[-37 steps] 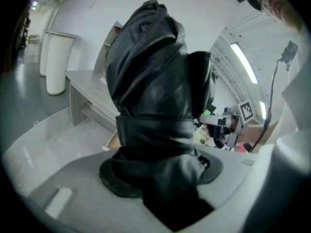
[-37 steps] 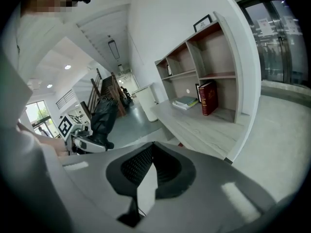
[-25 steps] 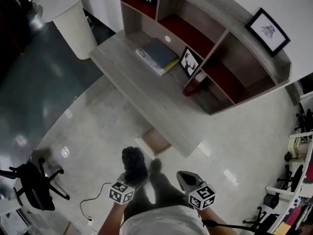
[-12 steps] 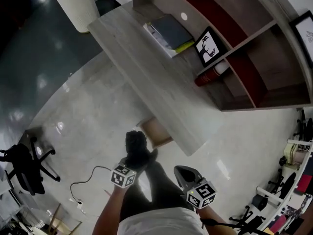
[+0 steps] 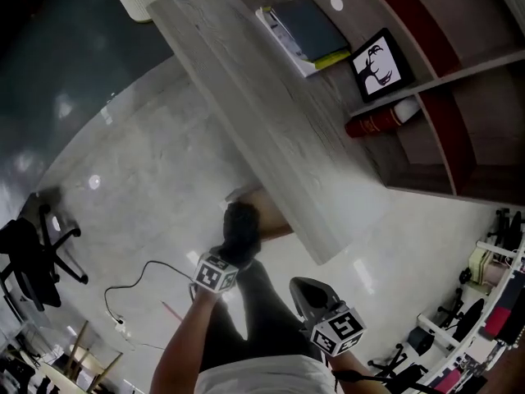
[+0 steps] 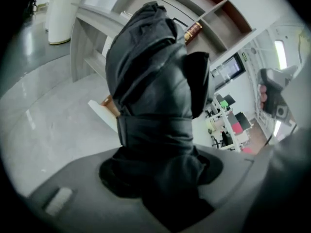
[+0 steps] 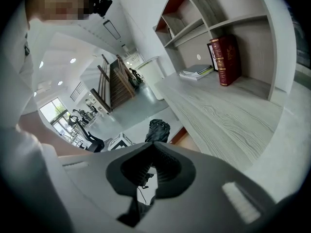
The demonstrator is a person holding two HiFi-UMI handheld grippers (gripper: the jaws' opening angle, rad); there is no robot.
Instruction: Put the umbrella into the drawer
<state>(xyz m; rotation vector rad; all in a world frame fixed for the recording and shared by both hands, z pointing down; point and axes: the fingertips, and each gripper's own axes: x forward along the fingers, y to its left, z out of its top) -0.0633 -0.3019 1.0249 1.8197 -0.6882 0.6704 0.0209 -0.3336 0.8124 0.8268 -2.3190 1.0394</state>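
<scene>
A glossy pale stone floor (image 5: 148, 162) fills the room, darker and greyer towards the far left. A long grey wood-grain desk (image 5: 271, 130) runs across it on a slant, backed by a shelf unit (image 5: 459, 97) with red panels. Under the desk's near edge an open drawer (image 5: 275, 222) shows a pale front and a brown inside; the desk top overhangs most of it.

The umbrella (image 6: 155, 91), black, folded and strapped round its middle, is clamped in the left gripper (image 5: 230, 257) and sticks out well beyond the jaws. In the head view its far end overlaps the drawer's mouth just at the desk edge; it seems to be above the drawer rather than in it, though the angle makes that hard to judge. The right gripper (image 7: 151, 147) sits lower and to the right, near the person's body, well apart from the umbrella; its jaws are drawn together with nothing between them.

On the desk lie a stack of books (image 5: 305, 29), a framed picture (image 5: 379, 62) leaning on the shelf divider, and a dark red book (image 7: 227, 59) standing upright beside it. A pale round column (image 6: 60, 13) stands past the desk's far end. On the floor to the left are a black office chair (image 5: 29, 253) and a thin cable (image 5: 135, 281)
</scene>
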